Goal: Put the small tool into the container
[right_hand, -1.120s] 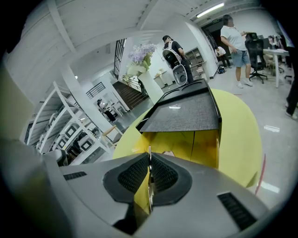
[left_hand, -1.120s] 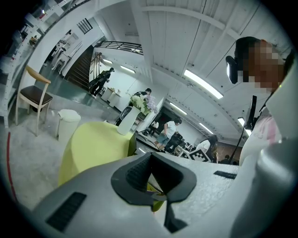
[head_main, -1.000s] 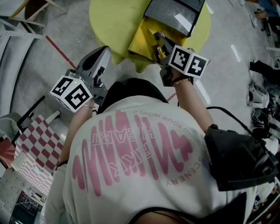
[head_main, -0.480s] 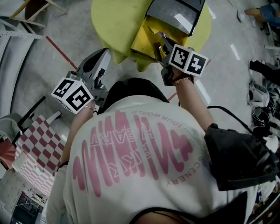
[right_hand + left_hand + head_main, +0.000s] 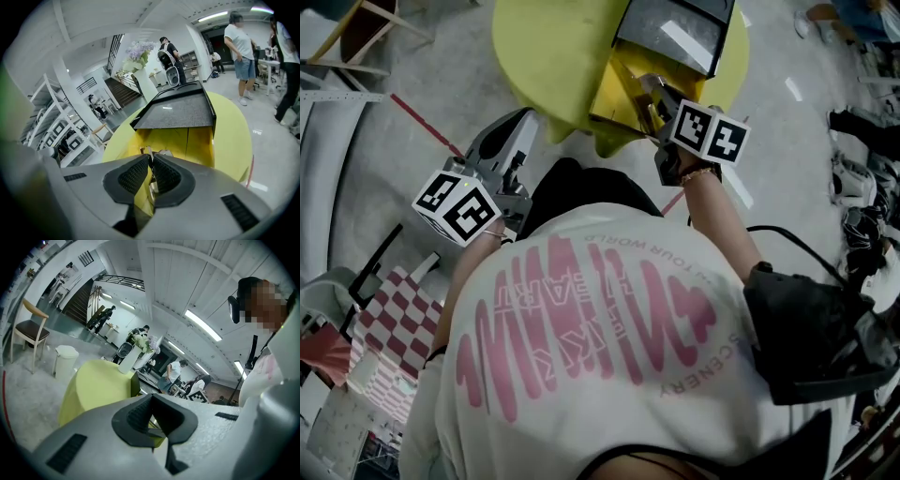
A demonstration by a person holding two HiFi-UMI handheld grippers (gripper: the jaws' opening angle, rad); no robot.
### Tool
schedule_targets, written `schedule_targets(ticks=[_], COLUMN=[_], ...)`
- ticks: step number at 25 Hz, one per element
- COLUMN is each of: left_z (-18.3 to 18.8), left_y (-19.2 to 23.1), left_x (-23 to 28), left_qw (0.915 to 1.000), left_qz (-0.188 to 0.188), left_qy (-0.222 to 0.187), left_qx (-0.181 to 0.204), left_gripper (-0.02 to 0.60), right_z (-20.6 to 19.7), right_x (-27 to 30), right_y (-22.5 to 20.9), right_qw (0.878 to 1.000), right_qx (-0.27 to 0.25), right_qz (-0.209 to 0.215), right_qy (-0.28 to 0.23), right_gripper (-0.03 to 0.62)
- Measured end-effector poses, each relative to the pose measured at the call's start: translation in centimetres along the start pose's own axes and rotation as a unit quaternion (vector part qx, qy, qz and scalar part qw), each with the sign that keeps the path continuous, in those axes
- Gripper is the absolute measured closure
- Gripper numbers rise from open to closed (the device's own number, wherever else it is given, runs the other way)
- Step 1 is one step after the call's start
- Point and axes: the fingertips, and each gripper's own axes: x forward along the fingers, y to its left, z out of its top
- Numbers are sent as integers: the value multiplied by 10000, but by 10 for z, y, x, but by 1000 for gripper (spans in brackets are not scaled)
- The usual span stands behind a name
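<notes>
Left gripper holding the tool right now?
No, the left gripper has its jaws shut on nothing; the small tool sits between the jaws of the right gripper.

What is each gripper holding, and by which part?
Right gripper pinches the small tool along its thin body; one end pokes out. Left gripper holds nothing.

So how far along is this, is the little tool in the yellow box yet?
Not quite. Done: the yellow toolbox stands open on the round table. In hand: the right gripper is shut on the small tool, held at the box's opening. Left to do: open the jaws so it drops inside. The left gripper is shut, empty, off to the side.
</notes>
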Motion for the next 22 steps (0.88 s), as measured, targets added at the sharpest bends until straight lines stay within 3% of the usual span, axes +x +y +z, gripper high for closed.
schedule_targets(ticks=[12, 22], left_z=[36, 34], left_y=[29, 26], left_x=[25, 29], left_qw=[9976, 9960], left_qz=[-517, -674], left_qy=[453, 589], left_qx=[34, 53], left_gripper=[574, 574], right_z=[5, 2], right_x=[6, 1], right_y=[-3, -6], right_qw=[9989, 9978], right_qx=[278, 268], right_qz=[-368, -605], right_qy=[42, 58], right_gripper=[548, 542])
